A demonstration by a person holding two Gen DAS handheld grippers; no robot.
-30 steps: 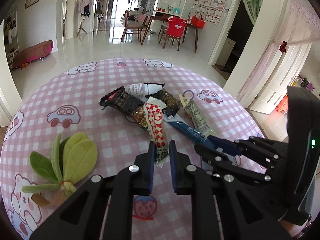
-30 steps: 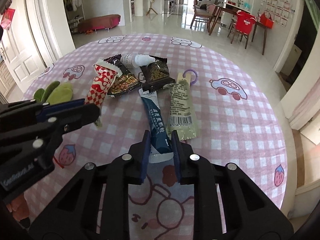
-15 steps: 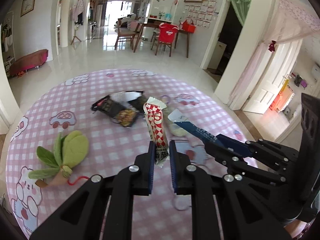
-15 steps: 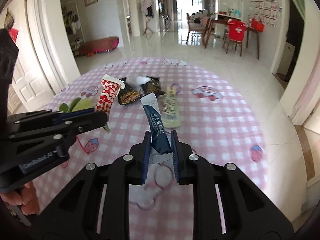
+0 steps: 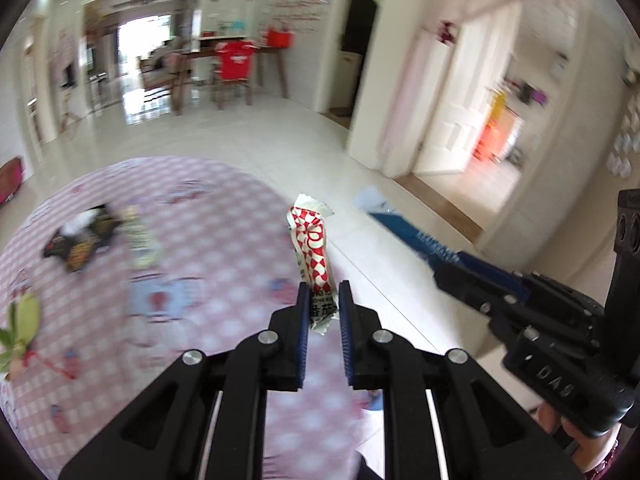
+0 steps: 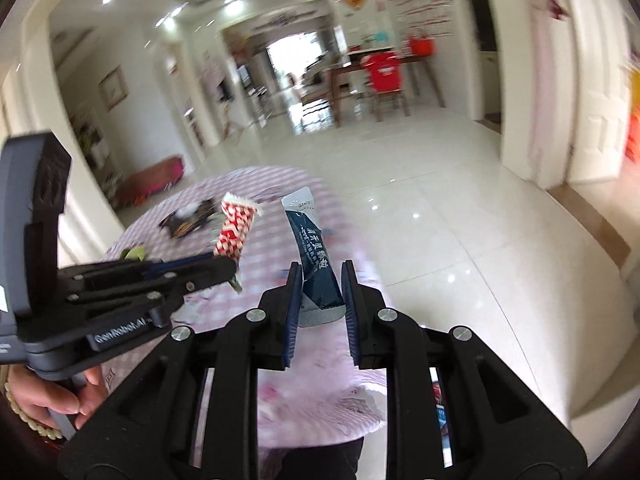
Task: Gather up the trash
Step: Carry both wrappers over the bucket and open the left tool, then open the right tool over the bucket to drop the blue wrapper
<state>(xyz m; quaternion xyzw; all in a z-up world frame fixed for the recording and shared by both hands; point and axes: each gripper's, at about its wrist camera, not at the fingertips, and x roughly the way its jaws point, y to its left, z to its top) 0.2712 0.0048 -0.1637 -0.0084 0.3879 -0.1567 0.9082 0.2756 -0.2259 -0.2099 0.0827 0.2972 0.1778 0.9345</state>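
Observation:
My left gripper is shut on the lower end of a red-and-white checked wrapper, which stands upright above the right edge of the round pink checked table. My right gripper is shut on a dark blue wrapper with a white tip, held up past the table's edge. The blue wrapper also shows in the left wrist view, and the checked wrapper in the right wrist view. Dark wrappers and a pale green one lie on the table, blurred.
A green leaf-shaped plush lies at the table's left edge. White tiled floor spreads to the right of the table. A dining table with a red-covered chair stands far back. A hand holds the left gripper's handle.
Both grippers have lifted their wrappers off the pile and swung right, toward the table's edge and the floor. Both views have rolled and blurred. The other wrappers stay on the table.

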